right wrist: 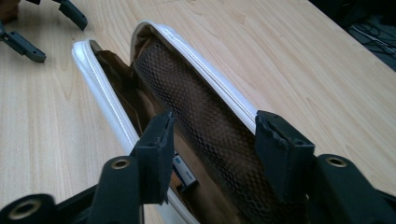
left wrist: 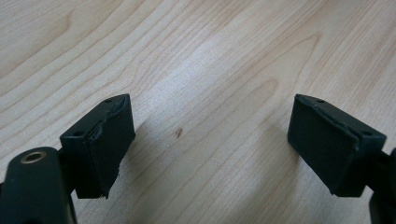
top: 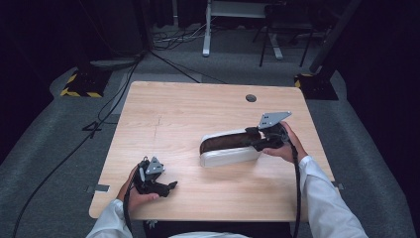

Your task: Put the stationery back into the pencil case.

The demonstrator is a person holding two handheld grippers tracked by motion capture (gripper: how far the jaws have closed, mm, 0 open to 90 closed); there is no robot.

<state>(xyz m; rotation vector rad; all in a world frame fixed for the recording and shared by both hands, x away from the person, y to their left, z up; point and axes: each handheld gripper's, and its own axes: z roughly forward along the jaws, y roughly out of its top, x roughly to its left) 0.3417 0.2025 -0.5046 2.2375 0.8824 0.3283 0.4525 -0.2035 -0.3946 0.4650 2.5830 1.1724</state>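
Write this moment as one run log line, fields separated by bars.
left gripper: open, empty, above bare table | right gripper: open, one jaw inside open white pencil case | mesh pocket visible

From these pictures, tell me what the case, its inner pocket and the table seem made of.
Case: white, smooth, slightly glossy with stitched edging, probably faux leather. Inner pocket: brown open mesh, looks like fabric netting. Table: pale matt wood grain, possibly laminate rather than solid wood.

A white pouch (top: 229,154) lies open on the wooden table (top: 188,111).
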